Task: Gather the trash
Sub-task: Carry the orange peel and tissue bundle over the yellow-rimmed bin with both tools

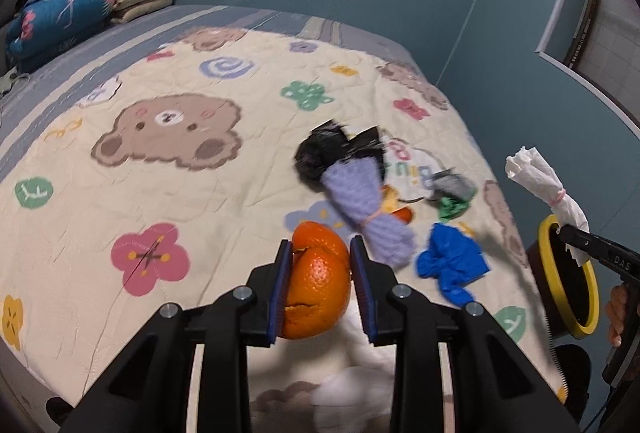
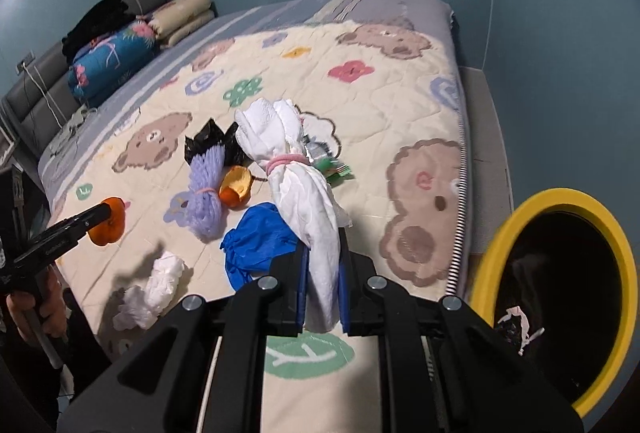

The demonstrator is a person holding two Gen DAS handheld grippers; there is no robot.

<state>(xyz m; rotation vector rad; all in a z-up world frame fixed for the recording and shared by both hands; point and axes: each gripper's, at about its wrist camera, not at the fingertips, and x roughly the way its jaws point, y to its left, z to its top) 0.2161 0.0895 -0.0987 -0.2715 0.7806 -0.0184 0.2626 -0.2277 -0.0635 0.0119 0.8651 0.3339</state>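
My left gripper (image 1: 320, 247) is shut on a piece of orange peel (image 1: 316, 289) and holds it above the bear-print quilt (image 1: 160, 217). My right gripper (image 2: 324, 253) is shut on a white paper bundle (image 2: 296, 169) tied with a pink band, lifted near the yellow-rimmed bin (image 2: 500, 233). On the quilt lie a purple net bundle (image 2: 204, 193), black plastic (image 2: 200, 143), a blue bag (image 2: 256, 241), a second orange peel (image 2: 236, 187), a green wrapper (image 2: 334, 167) and crumpled white tissue (image 2: 156, 285). The left wrist view shows the right gripper (image 1: 572, 233) by the bin (image 1: 582, 329).
Folded quilts (image 2: 112, 61) and pillows (image 2: 184, 17) are stacked by the grey headboard (image 2: 36, 101). The bed's right edge (image 2: 460, 193) drops to a strip of floor by the blue wall. A hand (image 2: 36, 309) grips the left tool.
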